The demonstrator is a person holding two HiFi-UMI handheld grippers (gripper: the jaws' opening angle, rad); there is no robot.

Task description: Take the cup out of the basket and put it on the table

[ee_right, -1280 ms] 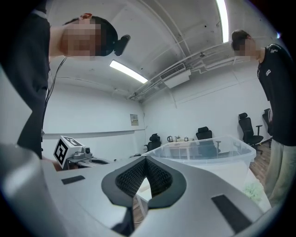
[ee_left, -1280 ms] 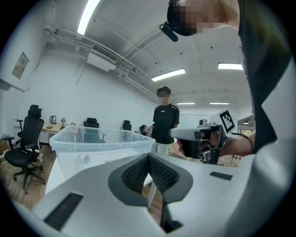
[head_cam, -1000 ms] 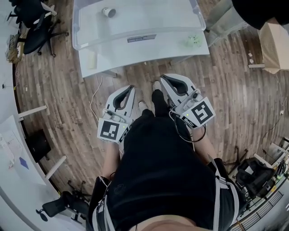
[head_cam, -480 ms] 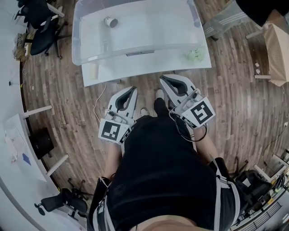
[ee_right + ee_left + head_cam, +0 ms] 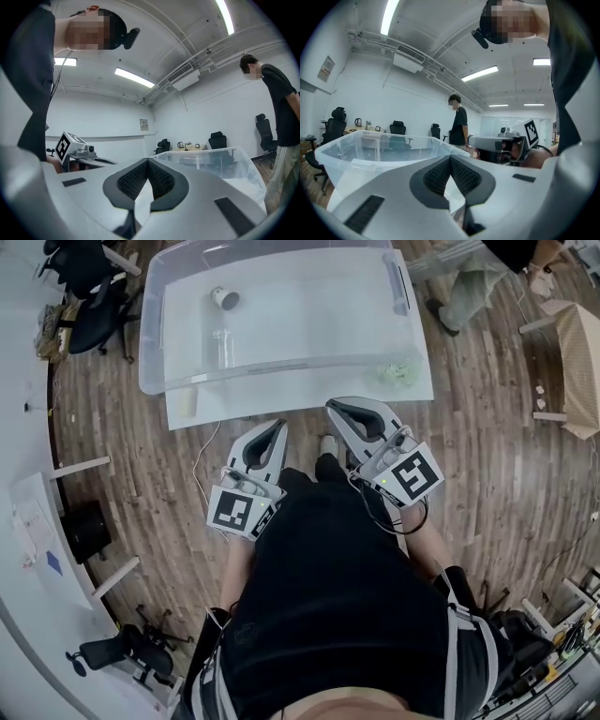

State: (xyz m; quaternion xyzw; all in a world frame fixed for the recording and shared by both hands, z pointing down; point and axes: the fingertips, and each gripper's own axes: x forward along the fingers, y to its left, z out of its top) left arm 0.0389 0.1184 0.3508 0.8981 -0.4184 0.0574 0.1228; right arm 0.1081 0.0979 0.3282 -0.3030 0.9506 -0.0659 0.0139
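A clear plastic basket [image 5: 281,362] stands on the white table [image 5: 309,390]. A small white cup [image 5: 224,298] lies on its side in the basket's far left corner. Both grippers are held level in front of the person's body, short of the table's near edge. My left gripper [image 5: 277,426] is shut with nothing in it, and its own view shows the pads meeting [image 5: 450,158] before the basket's wall [image 5: 384,150]. My right gripper [image 5: 336,407] is shut and empty as well, its tips [image 5: 147,161] pointing toward the basket [image 5: 211,164].
A green crumpled thing [image 5: 398,373] lies on the table's near right corner, a pale block [image 5: 187,401] at its near left. Office chairs [image 5: 89,296] stand at far left. Another person [image 5: 469,277] stands beyond the table's right end. A cable [image 5: 200,474] runs across the wooden floor.
Both grippers and the person have come forward toward the table. The basket and table now sit lower and nearer in the head view. Both grippers stay shut.
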